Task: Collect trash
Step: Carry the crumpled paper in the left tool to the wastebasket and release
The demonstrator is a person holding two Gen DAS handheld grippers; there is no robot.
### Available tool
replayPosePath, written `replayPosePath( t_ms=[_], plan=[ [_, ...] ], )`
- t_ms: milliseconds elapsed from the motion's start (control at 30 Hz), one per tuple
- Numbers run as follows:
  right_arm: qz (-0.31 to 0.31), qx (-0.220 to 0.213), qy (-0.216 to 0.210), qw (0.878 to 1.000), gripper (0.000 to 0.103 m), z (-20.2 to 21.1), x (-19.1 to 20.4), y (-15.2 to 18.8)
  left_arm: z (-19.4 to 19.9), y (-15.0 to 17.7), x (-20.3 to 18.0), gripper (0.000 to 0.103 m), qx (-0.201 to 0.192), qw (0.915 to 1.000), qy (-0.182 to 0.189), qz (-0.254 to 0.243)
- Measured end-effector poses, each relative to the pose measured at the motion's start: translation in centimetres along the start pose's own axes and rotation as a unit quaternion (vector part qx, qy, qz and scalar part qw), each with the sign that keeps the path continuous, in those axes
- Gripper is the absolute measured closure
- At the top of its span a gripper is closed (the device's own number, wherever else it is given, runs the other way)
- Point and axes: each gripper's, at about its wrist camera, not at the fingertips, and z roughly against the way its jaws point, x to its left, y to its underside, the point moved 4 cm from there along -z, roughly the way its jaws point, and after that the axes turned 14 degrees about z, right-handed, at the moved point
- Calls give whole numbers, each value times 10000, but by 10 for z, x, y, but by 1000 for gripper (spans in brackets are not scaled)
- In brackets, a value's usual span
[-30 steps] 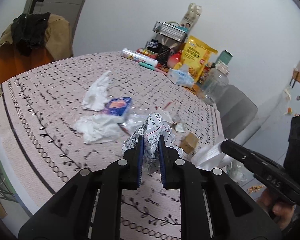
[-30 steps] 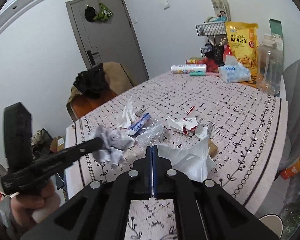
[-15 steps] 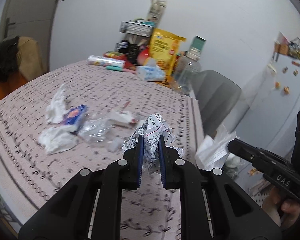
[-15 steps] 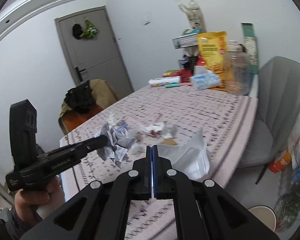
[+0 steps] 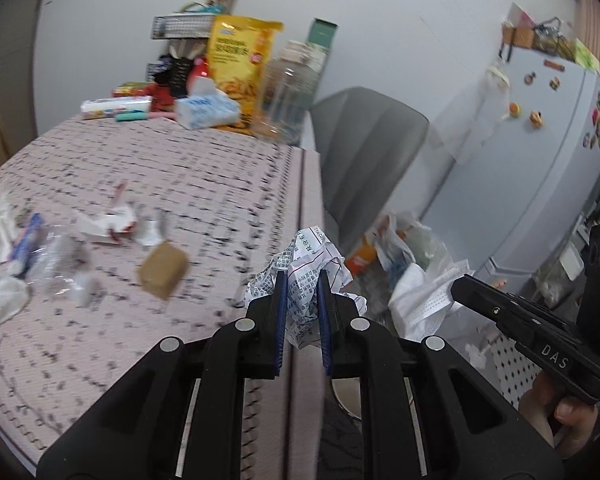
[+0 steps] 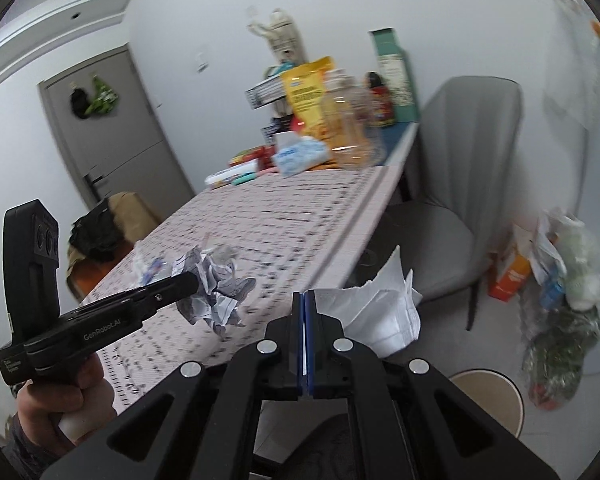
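My left gripper (image 5: 302, 280) is shut on a crumpled printed paper (image 5: 306, 268), carried at the right edge of the pink patterned table (image 5: 204, 184). The same paper ball (image 6: 214, 284) shows at the left gripper's tip in the right wrist view. My right gripper (image 6: 303, 300) is shut on a white face mask (image 6: 384, 312), which hangs past the table's edge over the floor; the face mask (image 5: 424, 296) also shows at the right of the left wrist view. Tissues (image 5: 0, 296), a clear plastic wrapper (image 5: 56, 264), a red and white wrapper (image 5: 108, 224) and a brown cardboard piece (image 5: 164, 272) lie on the table.
A grey chair (image 6: 456, 184) stands at the table's right side. Bags of rubbish (image 6: 560, 280) sit on the floor by the wall, and a round beige bin rim (image 6: 488, 396) lies below the right gripper. Snack bags, a tissue pack (image 5: 204, 108) and a jar crowd the table's far end. A fridge (image 5: 540, 152) stands right.
Both grippers have swung to the right, off the table's middle to its right edge, each still holding its piece. The chair, floor bags and fridge have come into view.
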Motion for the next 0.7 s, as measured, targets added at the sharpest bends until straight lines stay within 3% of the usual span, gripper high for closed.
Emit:
replayPosePath(
  t_ms=[300, 700],
  plan=[
    [-765, 137, 439, 9960, 101, 7, -77, 40, -54, 14, -55, 88, 494, 9981, 131, -356],
    [-1743, 644, 736, 9798, 101, -26, -168, 116, -118, 42, -107, 88, 1150, 9906, 156, -727]
  ],
)
